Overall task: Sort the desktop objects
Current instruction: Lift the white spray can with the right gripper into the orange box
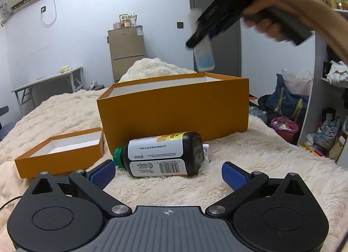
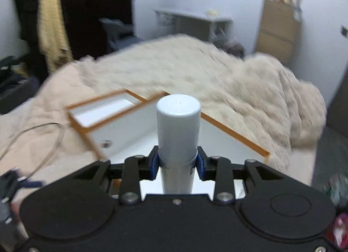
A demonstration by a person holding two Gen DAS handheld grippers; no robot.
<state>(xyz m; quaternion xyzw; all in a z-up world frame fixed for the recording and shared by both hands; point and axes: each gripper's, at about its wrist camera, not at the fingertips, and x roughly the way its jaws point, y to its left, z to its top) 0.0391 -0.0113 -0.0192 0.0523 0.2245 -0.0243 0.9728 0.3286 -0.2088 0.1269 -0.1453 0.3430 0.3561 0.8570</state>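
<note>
A dark pill bottle (image 1: 162, 154) with a green cap and white label lies on its side on the fluffy blanket, in front of the orange box (image 1: 174, 110). My left gripper (image 1: 168, 174) is open, its blue pads on either side just short of the bottle. My right gripper (image 2: 177, 163) is shut on a white and blue tube (image 2: 178, 130), held above the box's white inside (image 2: 130, 134). In the left wrist view the right gripper (image 1: 199, 42) hangs over the box's far right corner with the tube (image 1: 204, 58) pointing down.
The orange box lid (image 1: 58, 154) lies open side up left of the box. A small dark object (image 2: 106, 143) lies inside the box. A cream blanket (image 1: 261, 165) covers the bed. A grey desk (image 1: 47, 82) and a cabinet (image 1: 126, 52) stand behind. Bags (image 1: 287, 100) sit at right.
</note>
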